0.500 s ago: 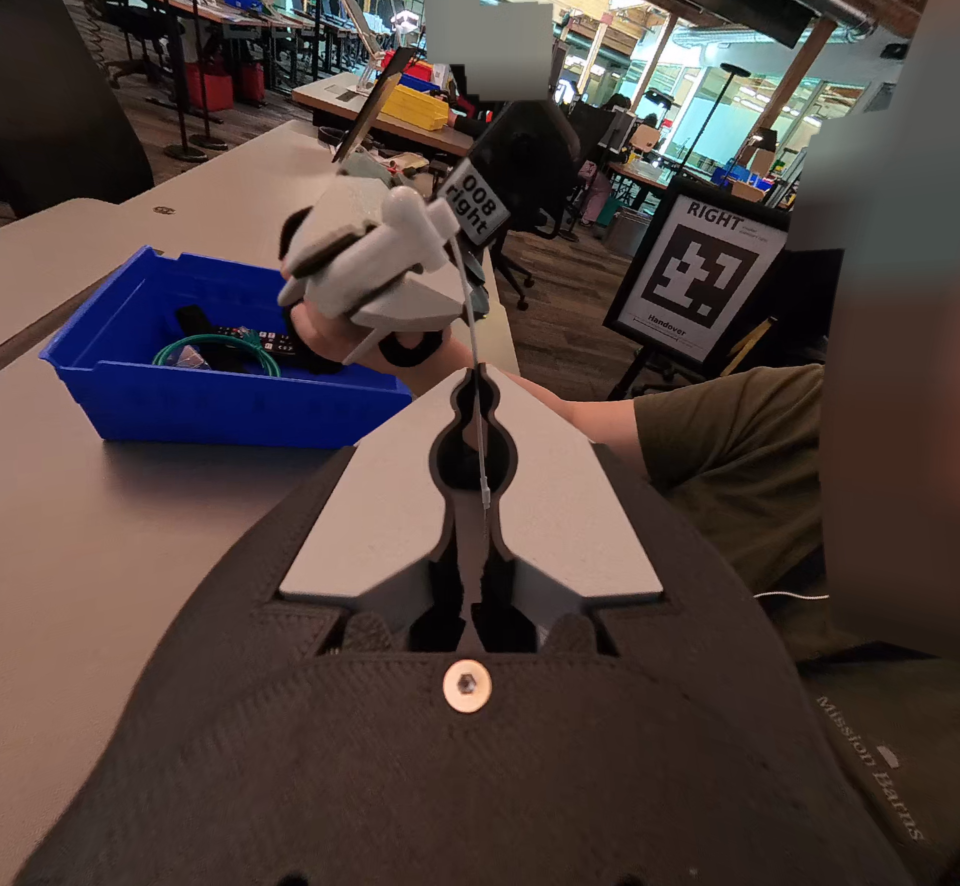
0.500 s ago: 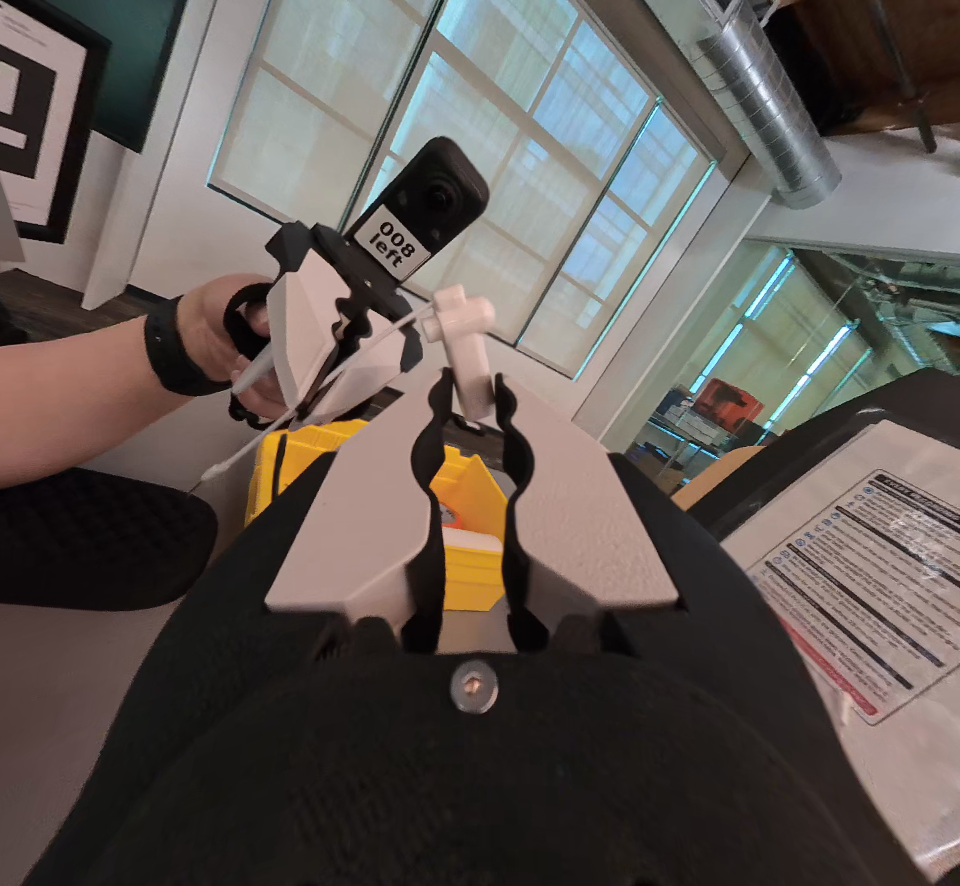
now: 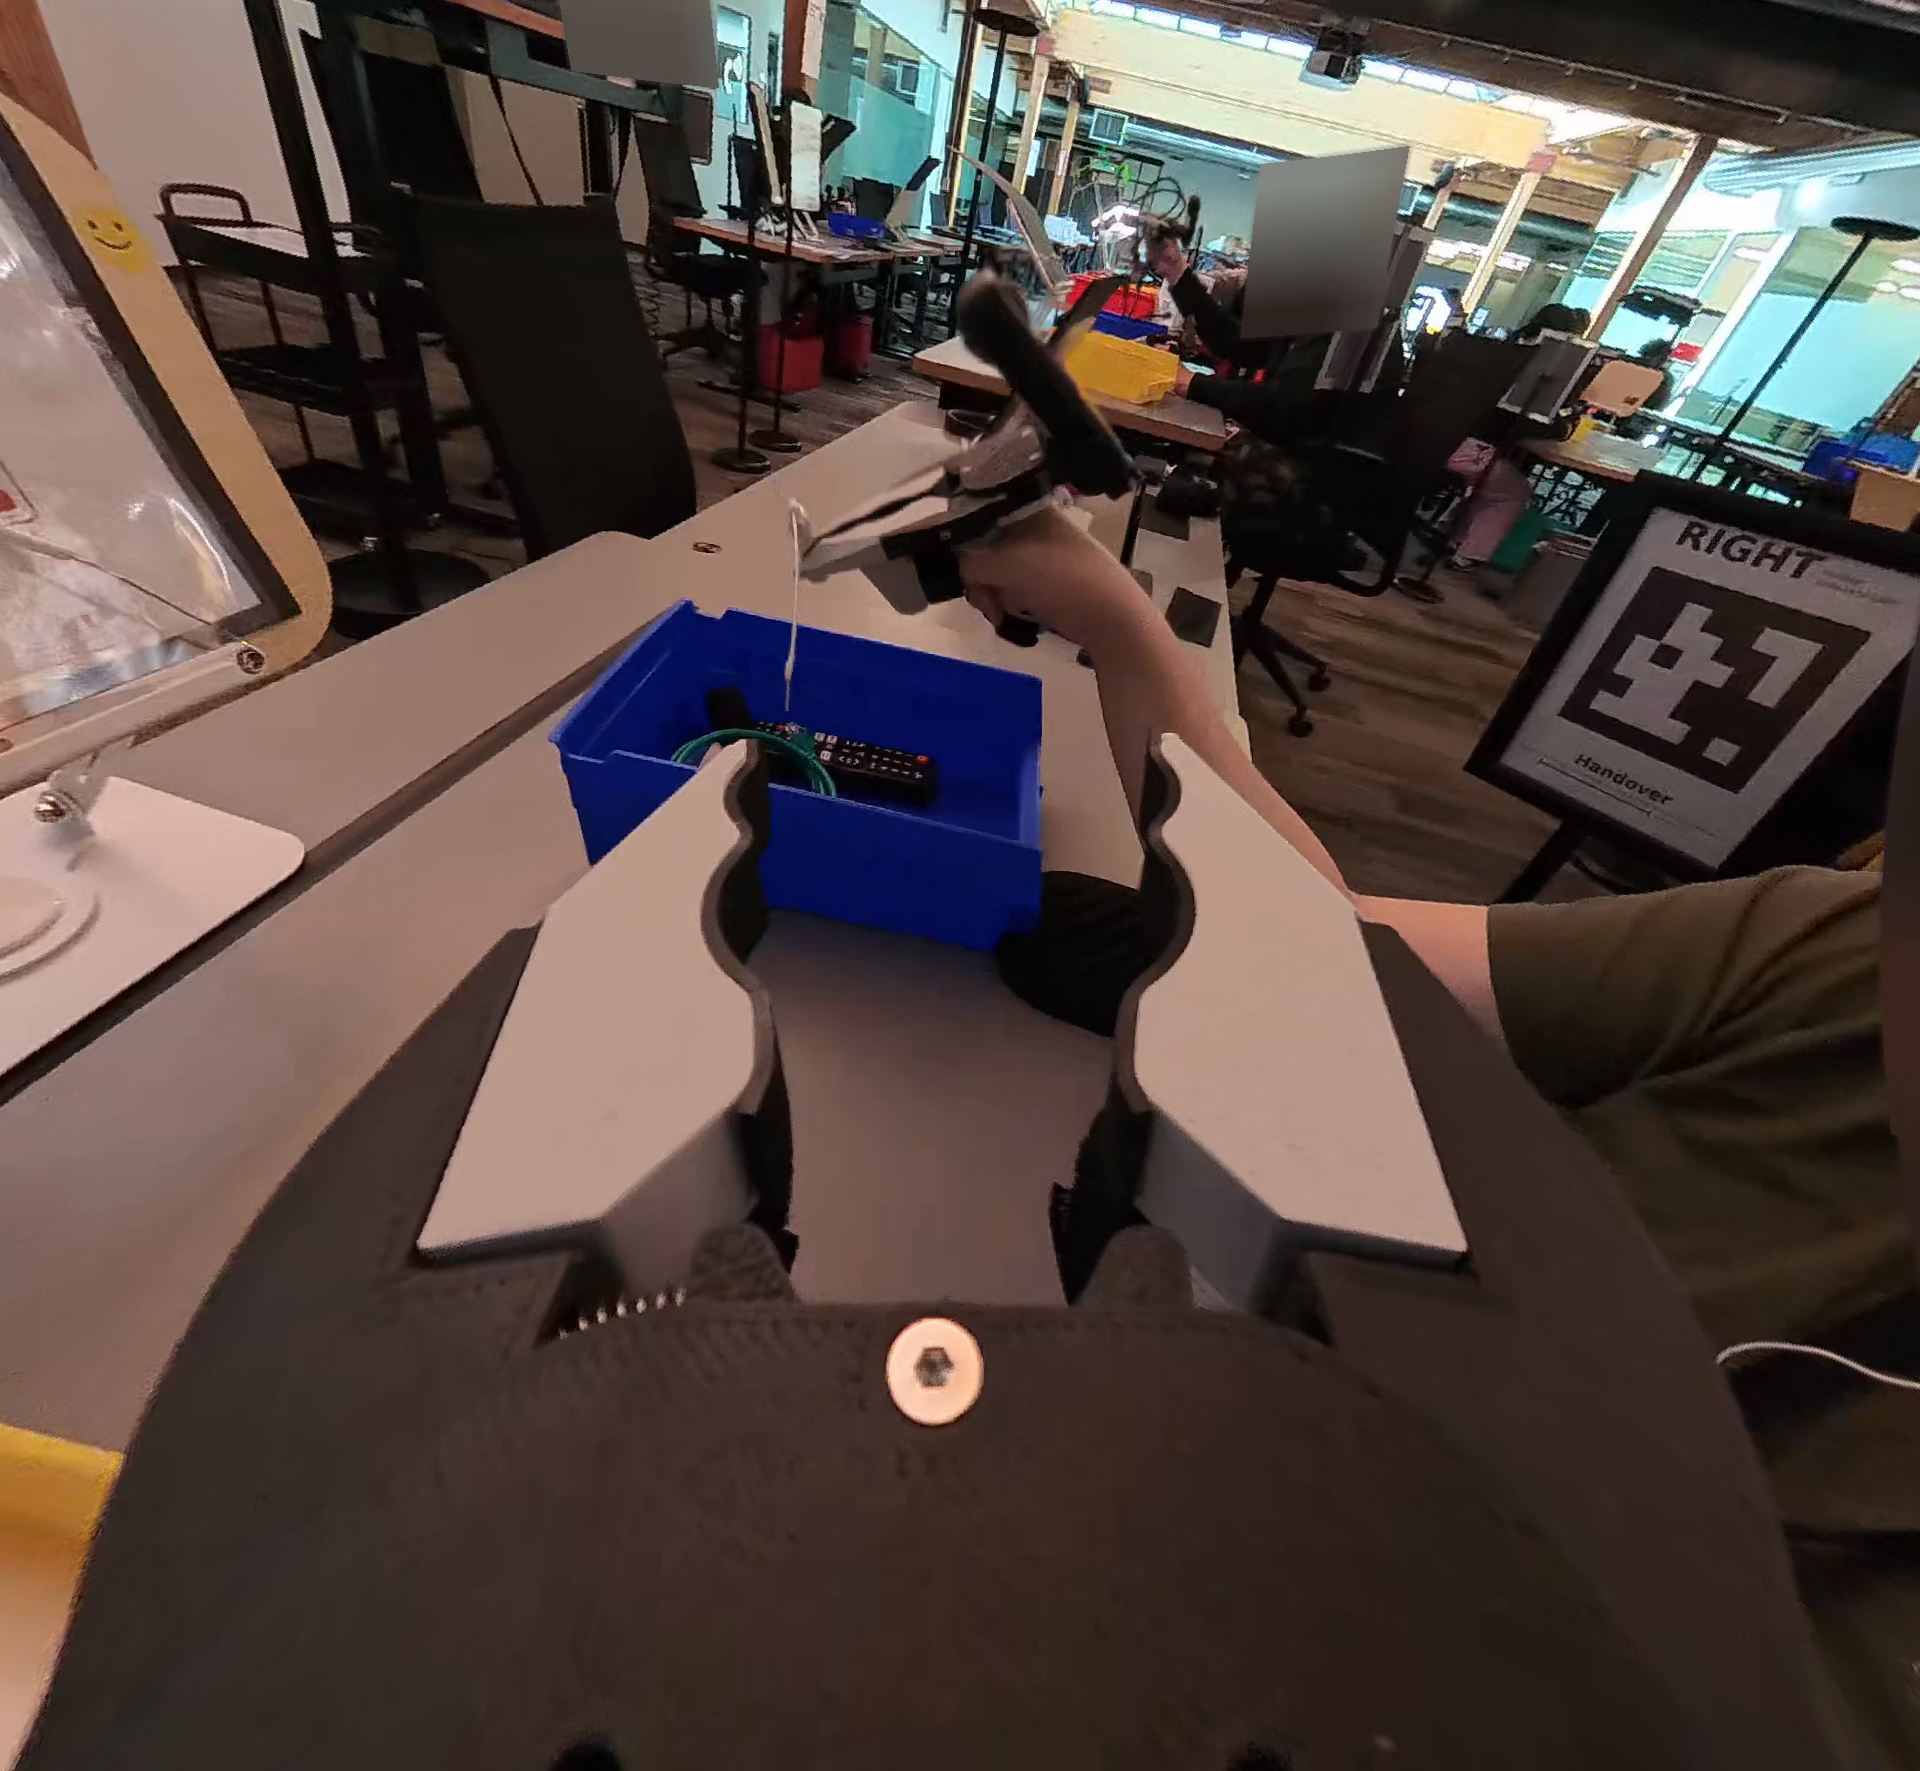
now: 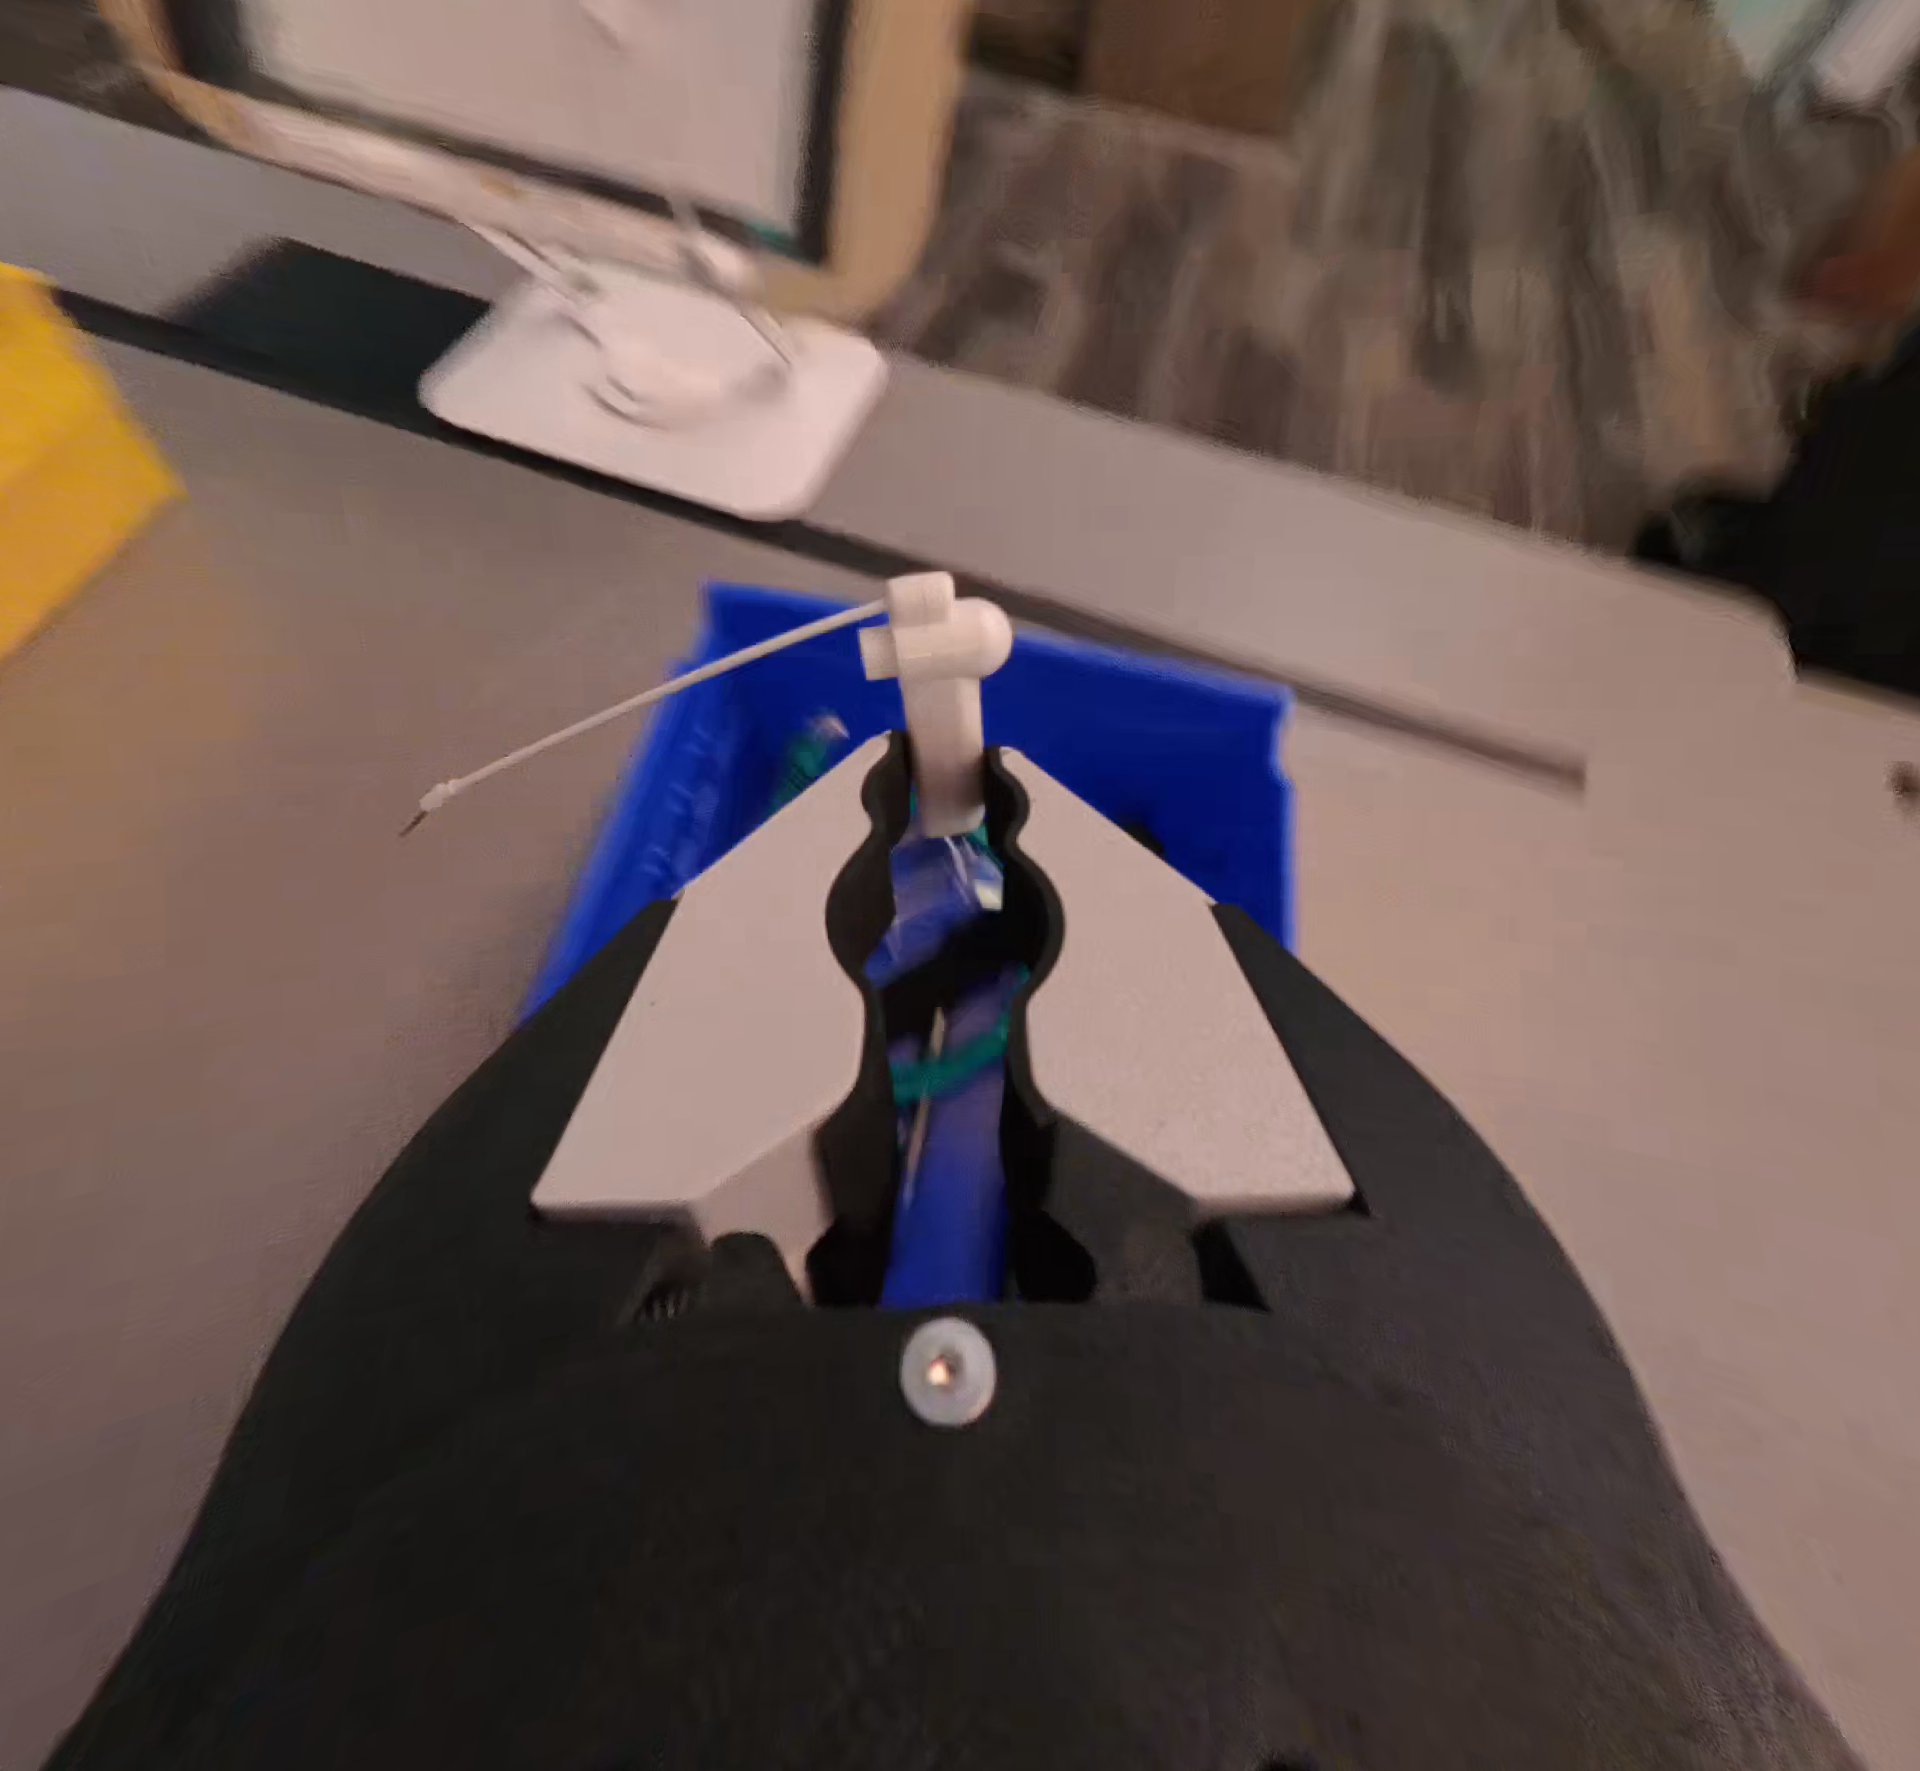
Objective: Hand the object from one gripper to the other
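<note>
Moved: you are now carrying the white probe (image 4: pixel 940 682) in the right gripper (image 4: pixel 940 765) alone, having parted from the left.
Left gripper (image 3: pixel 951 817): spread wide, empty.
Probe: hanging over the blue bin (image 3: pixel 935 848) at the desk's (image 3: pixel 260 1046) middle.
Advice: you should be holding it pinched and lowering it slowly.

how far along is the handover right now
The pass itself looks done: the left gripper has its jaws wide open and empty. In hand: the right gripper is shut on the white plastic piece, its thin wire hanging above the blue bin. What seems left is setting it down, probably in that bin.
</note>
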A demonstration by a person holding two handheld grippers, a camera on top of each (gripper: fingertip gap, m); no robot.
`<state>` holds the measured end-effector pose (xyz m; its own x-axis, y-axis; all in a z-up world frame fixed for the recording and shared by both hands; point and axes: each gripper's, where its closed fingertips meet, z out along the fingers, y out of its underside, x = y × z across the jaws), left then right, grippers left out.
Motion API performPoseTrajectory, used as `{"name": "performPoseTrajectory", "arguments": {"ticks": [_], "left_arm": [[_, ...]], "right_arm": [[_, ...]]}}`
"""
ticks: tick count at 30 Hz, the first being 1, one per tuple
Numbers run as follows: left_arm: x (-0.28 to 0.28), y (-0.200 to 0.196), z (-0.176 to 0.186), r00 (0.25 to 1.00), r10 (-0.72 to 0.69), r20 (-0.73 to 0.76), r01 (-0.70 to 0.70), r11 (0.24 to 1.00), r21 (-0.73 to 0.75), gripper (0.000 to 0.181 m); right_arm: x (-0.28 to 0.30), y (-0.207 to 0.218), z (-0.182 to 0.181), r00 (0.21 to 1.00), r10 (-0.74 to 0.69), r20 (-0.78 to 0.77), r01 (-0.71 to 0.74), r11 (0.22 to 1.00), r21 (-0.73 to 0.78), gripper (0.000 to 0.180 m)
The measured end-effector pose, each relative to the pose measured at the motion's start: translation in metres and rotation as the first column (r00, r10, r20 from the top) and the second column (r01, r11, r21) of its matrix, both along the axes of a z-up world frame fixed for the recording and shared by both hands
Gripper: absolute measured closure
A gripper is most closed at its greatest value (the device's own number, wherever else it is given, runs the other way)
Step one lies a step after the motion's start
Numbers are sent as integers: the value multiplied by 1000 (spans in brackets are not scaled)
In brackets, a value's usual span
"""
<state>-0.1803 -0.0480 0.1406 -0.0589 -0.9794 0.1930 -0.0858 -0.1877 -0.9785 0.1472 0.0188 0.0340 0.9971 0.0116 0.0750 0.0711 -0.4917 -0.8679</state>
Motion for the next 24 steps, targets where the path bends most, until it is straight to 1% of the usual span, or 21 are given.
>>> {"name": "performPoseTrajectory", "arguments": {"ticks": [2, 5, 10, 12, 14, 15, 16, 18, 19, 20, 22, 24], "left_arm": [[-2, 0, 0, 1000, 1, -3, -1, 1000, -3, 112], [-2, 0, -2, 1000, -3, -18, 3, 1000, -4, 113], [-2, 6, -10, 998, 27, -62, -27, 1000, 2, 115], [-6, 17, -13, 993, 81, -84, -80, 997, 16, 115], [-15, 36, -22, 973, 185, -137, -180, 982, 50, 116], [-22, 50, -30, 947, 264, -182, -256, 964, 70, 120], [-32, 66, -40, 905, 351, -239, -338, 936, 97, 120], [-55, 96, -60, 793, 499, -348, -468, 866, 177, 120], [-67, 107, -69, 739, 550, -389, -511, 834, 209, 120], [-77, 117, -77, 693, 583, -424, -542, 809, 226, 120], [-93, 130, -93, 626, 606, -490, -582, 782, 223, 120], [-110, 141, -114, 551, 605, -575, -610, 762, 217, 126]], "right_arm": [[35, -7, -32, 992, -114, -59, 107, 988, -109, 167], [68, -12, -69, 974, -217, -58, 201, 959, -202, 167], [68, -8, -114, 986, -166, 34, 167, 922, -351, 166], [58, -3, -128, 992, -120, 44, 127, 908, -398, 166], [52, 0, -142, 993, -111, 29, 112, 892, -439, 164], [52, 2, -147, 992, -121, 30, 121, 884, -451, 164], [53, 3, -150, 991, -126, 34, 128, 880, -458, 161], [56, 5, -152, 988, -142, 57, 152, 875, -460, 154], [57, 6, -150, 987, -149, 62, 160, 875, -456, 148], [55, 6, -148, 988, -146, 48, 152, 879, -452, 142], [43, 5, -142, 993, -119, -22, 96, 885, -455, 138], [36, 0, -131, 992, -111, -57, 73, 889, -453, 136]]}}
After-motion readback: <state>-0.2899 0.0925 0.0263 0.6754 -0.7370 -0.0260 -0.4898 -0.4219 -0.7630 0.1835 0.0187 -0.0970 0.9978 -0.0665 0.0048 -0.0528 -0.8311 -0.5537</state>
